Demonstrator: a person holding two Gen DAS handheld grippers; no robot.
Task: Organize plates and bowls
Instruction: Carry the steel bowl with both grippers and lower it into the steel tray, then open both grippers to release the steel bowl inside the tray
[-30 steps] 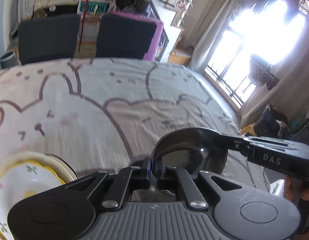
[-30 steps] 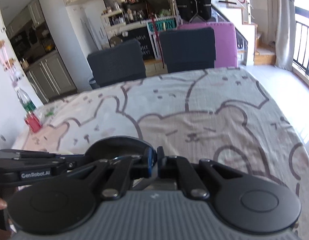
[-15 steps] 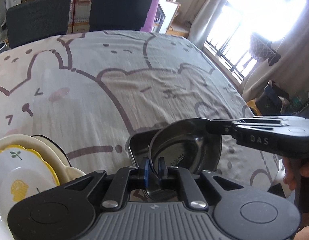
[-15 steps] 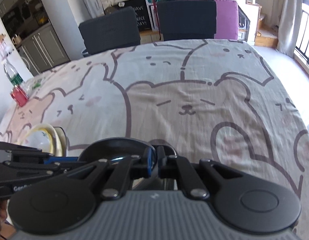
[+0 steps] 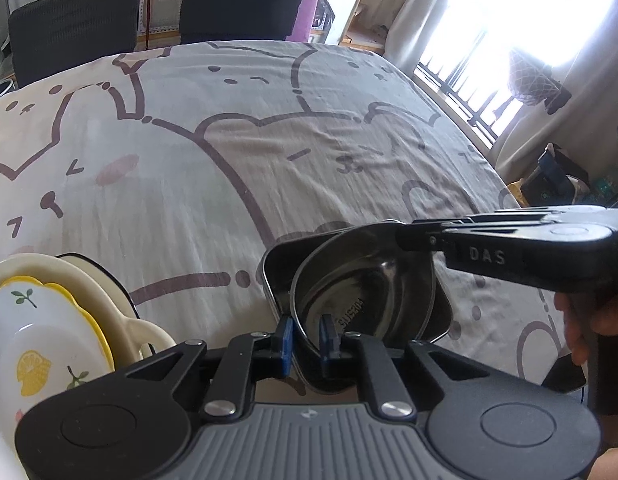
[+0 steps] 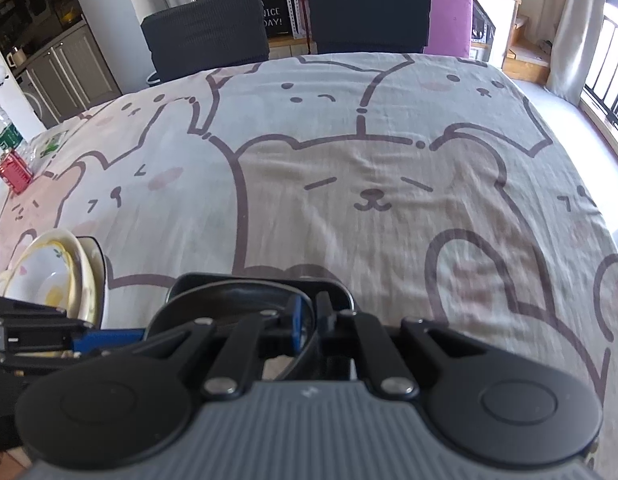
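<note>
A round steel bowl (image 5: 361,292) rests tilted inside a rectangular steel tray (image 5: 277,264) on the bear-print tablecloth. My left gripper (image 5: 305,338) straddles the bowl's near rim. Its jaws are opening, and a gap shows between the blue pads and the rim. My right gripper (image 5: 405,236) comes in from the right and is shut on the bowl's far rim. In the right wrist view the rim of the bowl (image 6: 229,300) passes between that gripper's (image 6: 309,316) pads, with the tray's rim (image 6: 341,290) just behind.
A stack of cream plates topped by a lemon-print plate (image 5: 41,344) stands left of the tray. Two dark chairs (image 6: 205,20) line the table's far side. A red can (image 6: 13,170) and a bottle (image 6: 3,132) stand far left. The table drops off at the right.
Both grippers have come down with the steel bowl, which now lies in the tray. The left gripper's pads have parted from the rim.
</note>
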